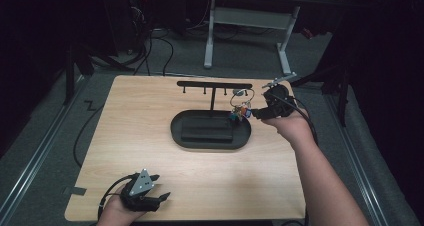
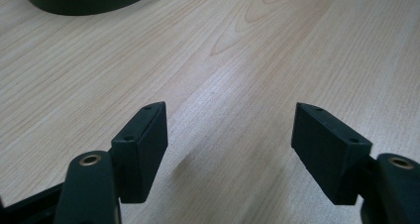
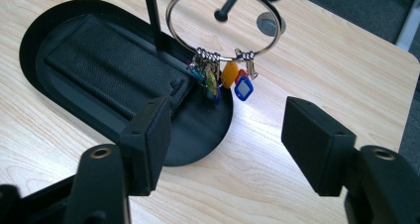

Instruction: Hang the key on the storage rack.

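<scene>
The key ring (image 3: 224, 23) hangs from a peg of the black T-shaped stand (image 1: 214, 84), its cluster of coloured tags (image 3: 225, 78) dangling above the right end of the oval tray (image 1: 210, 142) — free of the right gripper (image 3: 225, 140), whose jaws stand wide apart just short of the tags with nothing between them. In the high view this gripper (image 1: 256, 114) sits just right of the tags. The left gripper (image 2: 229, 149) rests at the table's (image 1: 150, 136) near left corner, well apart from the ring, jaws spread wide over bare wood and holding nothing. No writing can be read on the tags; they are too small to tell.
</scene>
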Motion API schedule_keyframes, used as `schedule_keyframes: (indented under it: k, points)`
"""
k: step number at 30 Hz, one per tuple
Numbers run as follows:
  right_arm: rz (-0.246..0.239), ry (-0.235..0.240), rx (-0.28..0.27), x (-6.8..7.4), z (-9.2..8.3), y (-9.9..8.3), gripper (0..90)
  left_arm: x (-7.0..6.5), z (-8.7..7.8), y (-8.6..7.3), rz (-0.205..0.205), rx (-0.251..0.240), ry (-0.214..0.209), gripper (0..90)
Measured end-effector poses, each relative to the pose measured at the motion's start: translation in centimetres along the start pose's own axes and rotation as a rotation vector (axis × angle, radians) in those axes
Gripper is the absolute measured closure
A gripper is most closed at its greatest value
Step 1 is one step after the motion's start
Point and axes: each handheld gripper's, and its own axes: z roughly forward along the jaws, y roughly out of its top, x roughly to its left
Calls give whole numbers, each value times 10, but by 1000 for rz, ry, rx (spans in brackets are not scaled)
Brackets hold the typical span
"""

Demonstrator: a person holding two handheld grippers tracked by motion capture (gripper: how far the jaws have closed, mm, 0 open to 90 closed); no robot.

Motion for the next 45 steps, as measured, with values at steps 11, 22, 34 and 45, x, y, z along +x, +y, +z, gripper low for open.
schedule_keyframes:
  k: [11, 22, 34, 45]
  points:
    - [32, 24, -49, 5, 6, -38, 278, 2, 2, -1, -11, 4, 5, 300]
    - [17, 28, -53, 21, 22, -73, 253, 1, 3, -1, -10, 11, 2, 302]
    - [-7, 13, -132, 48, 43, -132, 250, 2, 4, -2, -25, 21, 0, 315]
    - [55, 33, -254, 68, 56, -202, 262, 0, 4, 0, -38, -5, -15, 316]
